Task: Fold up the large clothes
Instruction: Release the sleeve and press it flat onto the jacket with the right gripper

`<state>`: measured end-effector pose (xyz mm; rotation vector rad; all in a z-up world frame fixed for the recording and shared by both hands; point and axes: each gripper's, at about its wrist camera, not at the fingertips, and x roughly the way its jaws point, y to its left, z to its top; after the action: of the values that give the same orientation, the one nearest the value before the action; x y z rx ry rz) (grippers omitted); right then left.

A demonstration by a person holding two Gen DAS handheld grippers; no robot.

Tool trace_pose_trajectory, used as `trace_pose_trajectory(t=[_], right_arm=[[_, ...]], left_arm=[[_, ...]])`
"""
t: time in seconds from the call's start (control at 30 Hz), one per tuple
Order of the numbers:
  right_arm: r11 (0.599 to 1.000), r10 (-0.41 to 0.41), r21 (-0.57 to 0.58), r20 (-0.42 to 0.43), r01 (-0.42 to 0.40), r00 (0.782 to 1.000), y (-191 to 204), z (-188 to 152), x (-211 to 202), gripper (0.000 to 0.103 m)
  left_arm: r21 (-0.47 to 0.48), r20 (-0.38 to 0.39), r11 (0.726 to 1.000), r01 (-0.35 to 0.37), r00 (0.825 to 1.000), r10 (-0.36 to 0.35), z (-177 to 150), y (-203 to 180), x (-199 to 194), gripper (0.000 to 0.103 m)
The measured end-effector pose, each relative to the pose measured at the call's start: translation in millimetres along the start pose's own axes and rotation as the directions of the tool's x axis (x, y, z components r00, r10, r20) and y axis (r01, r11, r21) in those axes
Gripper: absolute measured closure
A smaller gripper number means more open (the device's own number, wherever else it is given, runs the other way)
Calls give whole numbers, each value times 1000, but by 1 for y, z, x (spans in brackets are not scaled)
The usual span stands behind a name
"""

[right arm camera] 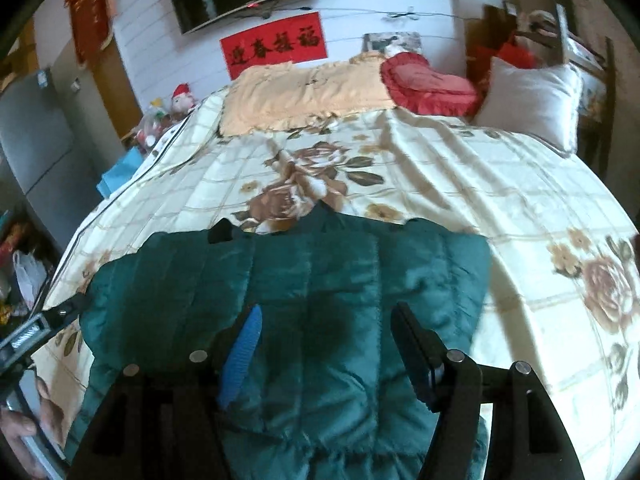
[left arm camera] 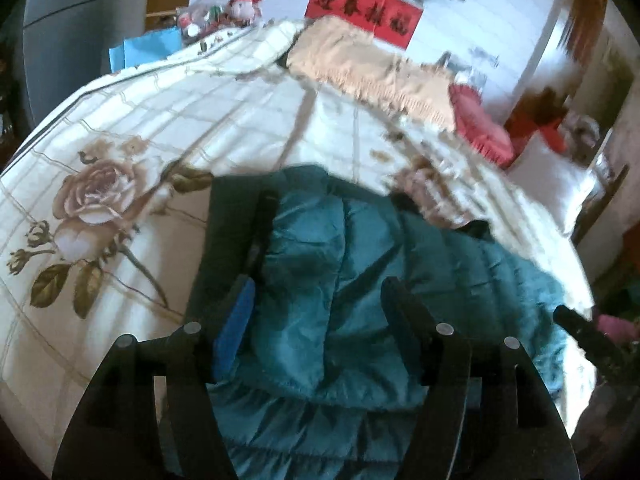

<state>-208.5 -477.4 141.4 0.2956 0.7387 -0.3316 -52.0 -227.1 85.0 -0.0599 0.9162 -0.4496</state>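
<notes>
A teal quilted jacket (left arm camera: 332,280) lies spread on a bed with a cream floral bedspread (left arm camera: 132,184). In the left wrist view my left gripper (left arm camera: 320,300) hovers just over the jacket's left part. Its jaws stand apart, with only the fabric lying below them. In the right wrist view the jacket (right arm camera: 320,276) lies flat, its dark collar pointing toward the pillows. My right gripper (right arm camera: 328,332) is open above its middle, gripping nothing. A person's hand (right arm camera: 20,432) shows at the lower left of that view.
At the head of the bed lie a beige pillow (right arm camera: 304,92), a red heart cushion (right arm camera: 428,80) and a white pillow (right arm camera: 528,100). A grey fridge (right arm camera: 36,140), stuffed toys (right arm camera: 168,112) and a blue bag (right arm camera: 120,172) stand left of the bed. Bare bedspread (right arm camera: 520,200) extends right of the jacket.
</notes>
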Motion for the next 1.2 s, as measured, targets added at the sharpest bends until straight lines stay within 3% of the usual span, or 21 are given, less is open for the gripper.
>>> trace_pose_trajectory(t=[0.13, 0.23, 0.37, 0.5, 0.63, 0.83, 1.0, 1.2], right_arm=[[999, -52, 1, -49, 52, 997, -9, -4, 30, 38], [982, -188, 2, -57, 189, 980, -31, -11, 47, 38], [983, -160, 74, -81, 166, 984, -61, -17, 53, 38], [983, -174, 52, -60, 177, 983, -54, -10, 32, 39], [994, -102, 34, 21, 101, 995, -29, -1, 4, 39], [997, 20, -77, -30, -22, 999, 37, 1, 24, 38], [984, -70, -171, -82, 56, 994, 63, -24, 67, 37], [991, -47, -131, -88, 35, 995, 48, -28, 53, 35]], left_arm=[[39, -49, 999, -36, 998, 38, -5, -7, 30, 37], [56, -37, 998, -16, 999, 18, -12, -14, 35, 35], [115, -20, 993, -31, 999, 33, -19, -26, 39, 34], [112, -25, 993, -27, 999, 29, -19, -26, 39, 34], [104, -35, 994, -20, 999, 24, -18, -25, 40, 34], [104, -46, 994, -12, 999, 17, -15, -20, 43, 33], [99, -60, 995, 3, 998, 3, -14, -15, 48, 33], [114, -54, 993, -3, 999, 9, -16, -17, 50, 33]])
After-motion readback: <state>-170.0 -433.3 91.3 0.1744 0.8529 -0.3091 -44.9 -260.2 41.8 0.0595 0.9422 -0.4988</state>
